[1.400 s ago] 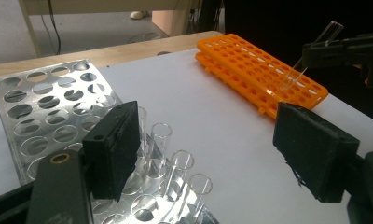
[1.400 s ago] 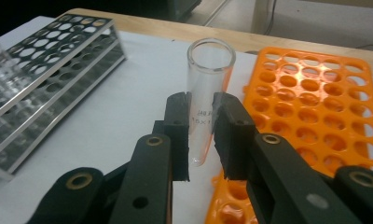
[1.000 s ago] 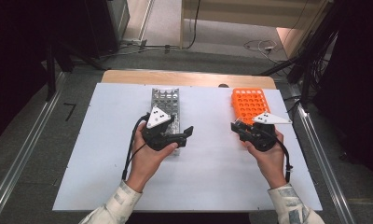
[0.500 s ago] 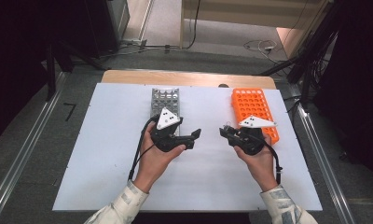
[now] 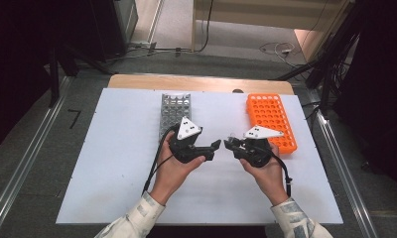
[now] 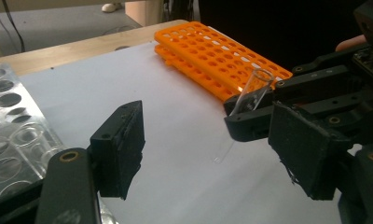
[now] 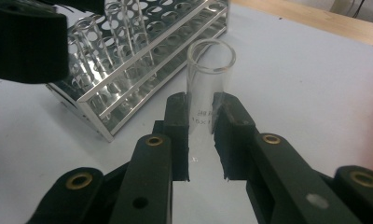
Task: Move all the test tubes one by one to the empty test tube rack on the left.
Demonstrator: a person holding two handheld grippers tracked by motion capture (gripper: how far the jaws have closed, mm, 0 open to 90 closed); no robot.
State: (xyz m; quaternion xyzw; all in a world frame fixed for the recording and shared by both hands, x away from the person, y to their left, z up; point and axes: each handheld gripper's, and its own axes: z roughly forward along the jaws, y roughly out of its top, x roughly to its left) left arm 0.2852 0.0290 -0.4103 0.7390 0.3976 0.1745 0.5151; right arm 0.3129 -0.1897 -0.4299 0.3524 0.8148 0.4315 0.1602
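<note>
My right gripper point(image 7: 201, 126) is shut on a clear glass test tube point(image 7: 208, 88), which stands upright between its pads with the open mouth up. In the high view the right gripper point(image 5: 230, 144) points left at mid-board. My left gripper point(image 5: 215, 145) points right and faces it almost tip to tip. The left gripper point(image 6: 212, 154) is open with nothing between its jaws. The tube point(image 6: 251, 93) sits just beyond its right pad, held in the right gripper point(image 6: 315, 100).
A metal rack point(image 5: 175, 110) holding several glass tubes point(image 7: 128, 42) stands behind the left hand. An orange plastic rack point(image 5: 270, 119) lies at the back right. Both sit on a white board point(image 5: 112, 163) over a wooden table point(image 5: 196, 82). Bare board lies towards the person.
Both hands have moved inward towards each other over the middle of the board. The right gripper has carried the tube away from the orange rack.
</note>
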